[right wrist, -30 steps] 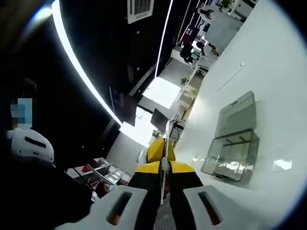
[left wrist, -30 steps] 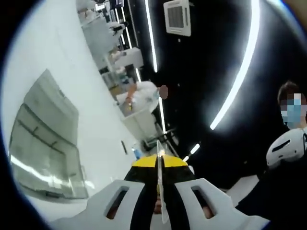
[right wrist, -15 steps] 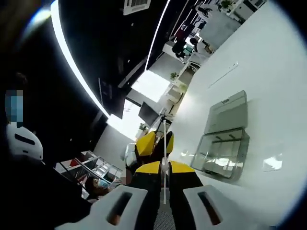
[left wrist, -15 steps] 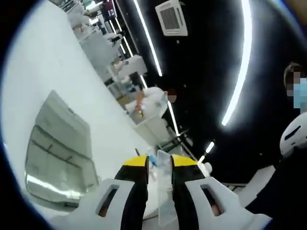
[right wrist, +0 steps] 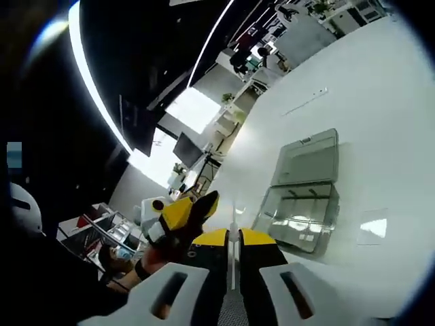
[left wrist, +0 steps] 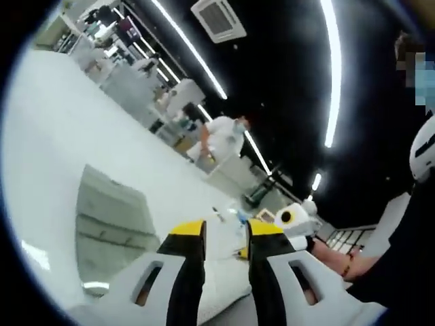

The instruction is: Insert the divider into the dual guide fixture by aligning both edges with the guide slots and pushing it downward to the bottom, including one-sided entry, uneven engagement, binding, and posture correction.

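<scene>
Divider (right wrist: 232, 252): thin clear plate, edge-on, pinched in closed right gripper (right wrist: 232, 239); likely light, stiff, slippery; grip by edge. Left gripper (left wrist: 225, 234) parted, empty. Fixture (right wrist: 299, 204) at 2 o'clock.

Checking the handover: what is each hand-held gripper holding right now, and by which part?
The right hand-held gripper pinches the thin clear divider edge-on between its jaws; which end is unclear. The left hand-held gripper is open, holding nothing.
</scene>
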Action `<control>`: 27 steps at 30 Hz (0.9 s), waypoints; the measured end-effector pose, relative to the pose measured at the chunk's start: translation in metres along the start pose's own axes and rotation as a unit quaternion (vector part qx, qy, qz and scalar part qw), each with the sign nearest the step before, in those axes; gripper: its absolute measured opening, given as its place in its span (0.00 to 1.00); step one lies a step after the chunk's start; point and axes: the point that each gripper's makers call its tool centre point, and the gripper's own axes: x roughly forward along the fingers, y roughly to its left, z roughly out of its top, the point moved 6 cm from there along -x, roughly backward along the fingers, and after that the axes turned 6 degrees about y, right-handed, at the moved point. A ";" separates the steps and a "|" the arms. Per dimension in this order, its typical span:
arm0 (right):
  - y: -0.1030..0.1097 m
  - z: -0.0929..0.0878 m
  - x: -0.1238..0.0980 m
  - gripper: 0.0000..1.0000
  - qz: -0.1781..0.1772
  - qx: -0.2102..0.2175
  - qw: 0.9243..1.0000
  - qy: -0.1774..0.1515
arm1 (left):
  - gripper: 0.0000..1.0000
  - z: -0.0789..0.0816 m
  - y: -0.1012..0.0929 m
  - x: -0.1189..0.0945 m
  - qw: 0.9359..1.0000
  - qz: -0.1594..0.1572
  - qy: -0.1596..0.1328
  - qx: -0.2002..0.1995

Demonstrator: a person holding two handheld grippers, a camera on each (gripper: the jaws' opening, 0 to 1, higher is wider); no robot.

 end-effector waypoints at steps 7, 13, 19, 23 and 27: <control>-0.004 0.003 0.007 0.00 -0.035 0.010 0.999 0.005 | 0.28 -0.001 0.005 -0.010 0.999 0.014 0.025 0.044; -0.012 0.009 0.014 0.00 -0.071 0.019 0.997 0.015 | 0.32 0.001 0.012 -0.013 0.997 0.016 0.039 0.065; -0.019 0.012 0.020 0.00 -0.091 0.035 0.995 0.024 | 0.36 0.005 0.020 -0.015 0.996 0.021 0.045 0.079; -0.022 0.014 0.022 0.00 -0.104 0.046 0.993 0.028 | 0.41 0.005 0.023 -0.017 0.993 0.021 0.056 0.099; -0.027 0.017 0.025 0.00 -0.123 0.059 0.990 0.034 | 0.43 0.002 0.024 -0.019 0.990 0.020 0.074 0.119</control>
